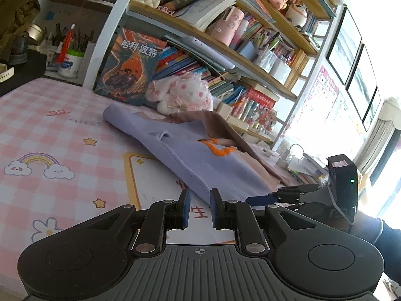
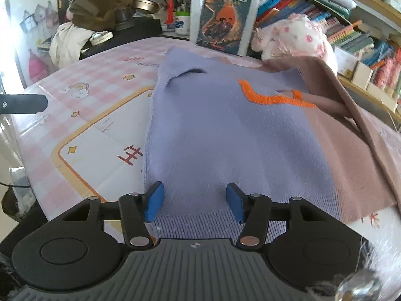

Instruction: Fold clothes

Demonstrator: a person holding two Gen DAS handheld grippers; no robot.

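Observation:
A lilac and brown knit sweater (image 2: 225, 135) with an orange stitched mark lies partly folded on the pink checked table cover (image 2: 100, 75); it also shows in the left wrist view (image 1: 200, 160). My right gripper (image 2: 195, 202) is open, its blue pads either side of the sweater's ribbed hem, low over it. My left gripper (image 1: 200, 208) is open with a narrow gap and nothing between its pads, just left of the sweater's near corner. The right gripper's body (image 1: 313, 195) shows at the right of the left wrist view.
A bookshelf with books, pen cups and a pink plush toy (image 1: 183, 92) stands behind the table. A large book (image 2: 225, 15) leans against the shelf post. An olive bag (image 2: 102, 2) and clutter sit at the table's far left.

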